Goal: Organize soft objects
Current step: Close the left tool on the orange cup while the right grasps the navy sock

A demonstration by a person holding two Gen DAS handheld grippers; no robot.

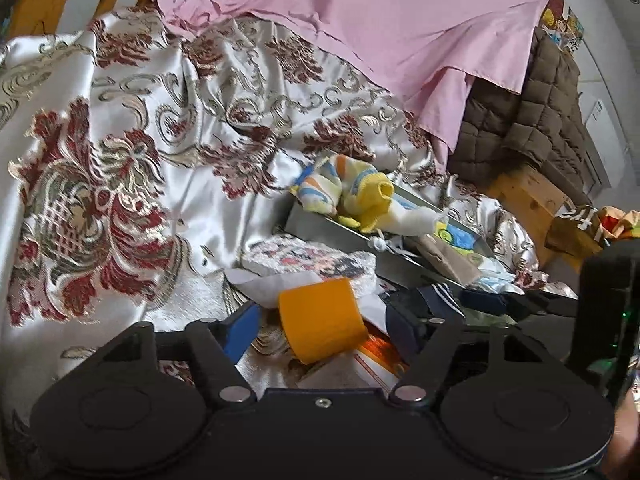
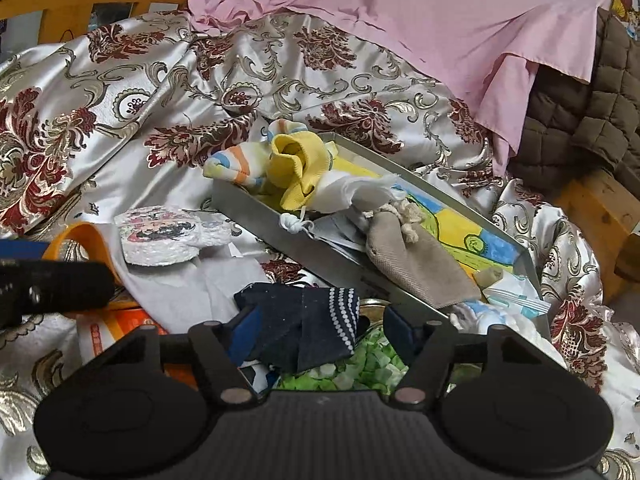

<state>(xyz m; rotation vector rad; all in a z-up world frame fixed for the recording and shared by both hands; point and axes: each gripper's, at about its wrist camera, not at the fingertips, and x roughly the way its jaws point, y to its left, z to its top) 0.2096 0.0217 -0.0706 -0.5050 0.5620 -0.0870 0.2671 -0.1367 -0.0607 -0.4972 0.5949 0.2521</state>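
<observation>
In the left wrist view my left gripper [image 1: 324, 328] stands open around an orange band [image 1: 320, 320] lying on the cluttered bed; there is a gap on both sides between it and the blue pads. In the right wrist view my right gripper [image 2: 320, 332] is open over a navy sock with white dots [image 2: 304, 328]. The sock lies between the fingers, clear of the right pad. A metal tray [image 2: 280, 224] behind holds yellow and striped socks [image 2: 292, 160], a white cloth [image 2: 352, 192] and a beige drawstring pouch [image 2: 416, 264].
A white and red brocade cover [image 1: 140, 140] spreads over the bed, with a pink sheet [image 1: 380, 20] and a brown quilt [image 1: 540, 112] behind. A round foil-wrapped packet [image 2: 160, 236], green foam bits [image 2: 360, 364] and an orange packet [image 2: 132, 320] lie near the grippers.
</observation>
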